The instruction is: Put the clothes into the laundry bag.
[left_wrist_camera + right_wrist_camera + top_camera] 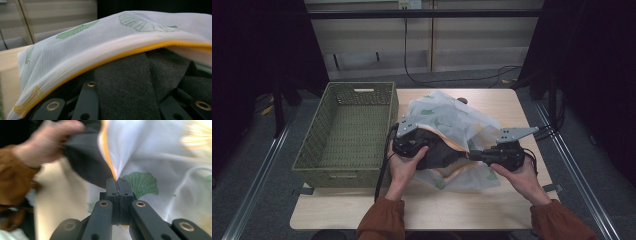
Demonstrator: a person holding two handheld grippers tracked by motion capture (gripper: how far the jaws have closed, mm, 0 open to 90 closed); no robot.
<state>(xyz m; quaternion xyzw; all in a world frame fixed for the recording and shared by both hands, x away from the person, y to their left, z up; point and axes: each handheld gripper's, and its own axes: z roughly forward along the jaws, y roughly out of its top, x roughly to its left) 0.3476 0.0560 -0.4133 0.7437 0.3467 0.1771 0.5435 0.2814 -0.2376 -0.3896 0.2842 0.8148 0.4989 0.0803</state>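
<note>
Both jaws clamped: right gripper (117,181) on mesh bag (155,152) hem, left gripper (424,147) on dark garment (125,85).

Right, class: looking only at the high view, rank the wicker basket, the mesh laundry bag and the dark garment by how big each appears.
1. Wicker basket, just ahead.
2. Mesh laundry bag; close to the basket, and crumpled, so the order is unsure.
3. Dark garment, clearly smallest, though partly hidden inside the bag.

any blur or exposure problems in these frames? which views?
Right gripper view: motion blur on the hand and mesh bag, jaws sharp. Left gripper view: sharp on the bag's yellow zipper, dark garment underexposed. High view: dim, black surround, table evenly lit.
</note>
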